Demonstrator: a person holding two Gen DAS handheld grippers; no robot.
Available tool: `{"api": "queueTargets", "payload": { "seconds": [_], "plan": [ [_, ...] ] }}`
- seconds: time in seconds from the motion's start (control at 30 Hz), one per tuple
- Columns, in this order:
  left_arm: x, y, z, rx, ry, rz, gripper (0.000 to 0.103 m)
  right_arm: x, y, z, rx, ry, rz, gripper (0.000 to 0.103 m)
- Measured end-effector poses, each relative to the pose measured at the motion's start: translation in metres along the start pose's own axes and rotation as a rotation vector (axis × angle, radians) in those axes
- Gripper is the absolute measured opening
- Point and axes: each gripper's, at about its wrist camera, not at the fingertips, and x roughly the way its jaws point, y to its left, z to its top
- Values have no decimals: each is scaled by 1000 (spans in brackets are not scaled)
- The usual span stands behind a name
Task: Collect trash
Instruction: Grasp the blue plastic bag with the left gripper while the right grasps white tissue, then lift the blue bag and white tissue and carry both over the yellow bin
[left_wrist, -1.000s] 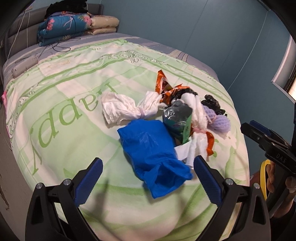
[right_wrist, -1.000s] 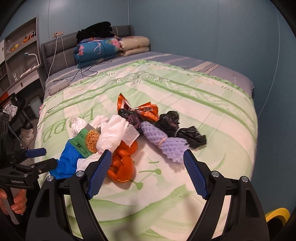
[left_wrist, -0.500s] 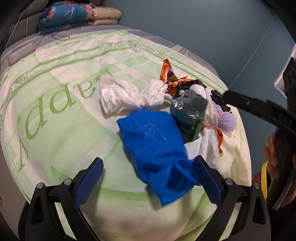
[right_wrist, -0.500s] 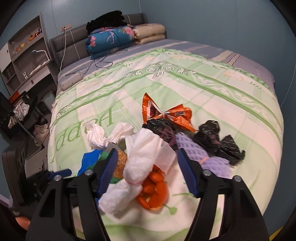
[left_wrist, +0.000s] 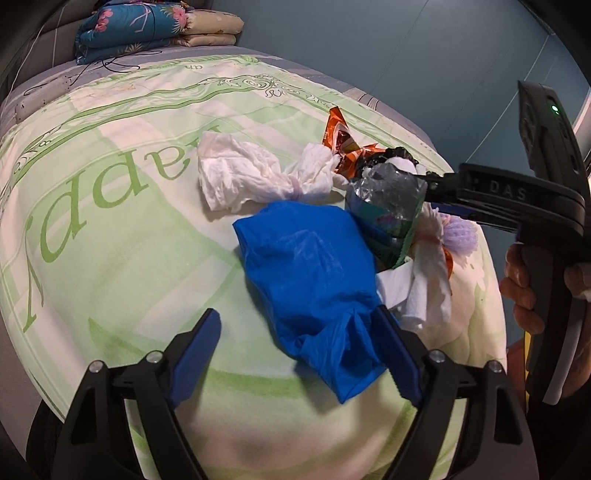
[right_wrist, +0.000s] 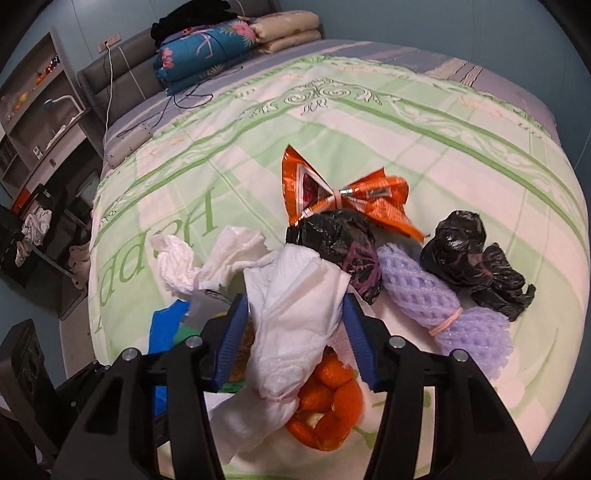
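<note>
A heap of trash lies on the green-and-white bedspread (left_wrist: 110, 229). My left gripper (left_wrist: 299, 354) is open, its fingers on either side of the near end of a blue plastic bag (left_wrist: 310, 273). My right gripper (right_wrist: 295, 332) is closing around a crumpled white tissue wad (right_wrist: 295, 317), its pads close to or touching it; it also shows in the left wrist view (left_wrist: 436, 188). Orange peel (right_wrist: 328, 402) lies under the wad. Around it are a purple foam net (right_wrist: 443, 310), black bags (right_wrist: 476, 258), an orange wrapper (right_wrist: 332, 199), another tied white tissue (left_wrist: 258, 173) and a green packet (left_wrist: 391, 218).
Folded quilts and pillows (right_wrist: 229, 48) sit at the head of the bed, with cables (right_wrist: 184, 96) and a power strip (right_wrist: 129, 144) near them. Shelves and clutter (right_wrist: 33, 110) stand left of the bed. Blue walls enclose the far side.
Both grippers moved in toward the heap. The right gripper's jaws narrowed around the white tissue wad. The left gripper's jaws narrowed and came up on either side of the blue bag's near end.
</note>
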Motion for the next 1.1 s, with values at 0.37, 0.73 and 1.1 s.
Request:
{"api": "queueTargets", "payload": {
  "seconds": [0.37,0.73,1.1],
  "plan": [
    [-2,6,1,-12,6,8,32,7,-2,-1,31,16,-20,19],
    [-22,8,-1,-13,-3,-10,12,-28,-1,-5,17,-61,-39,16],
    [-60,14,-2,-21,-58,-7,8,-72,-1,-11,10,-142,-24,16]
  ]
}}
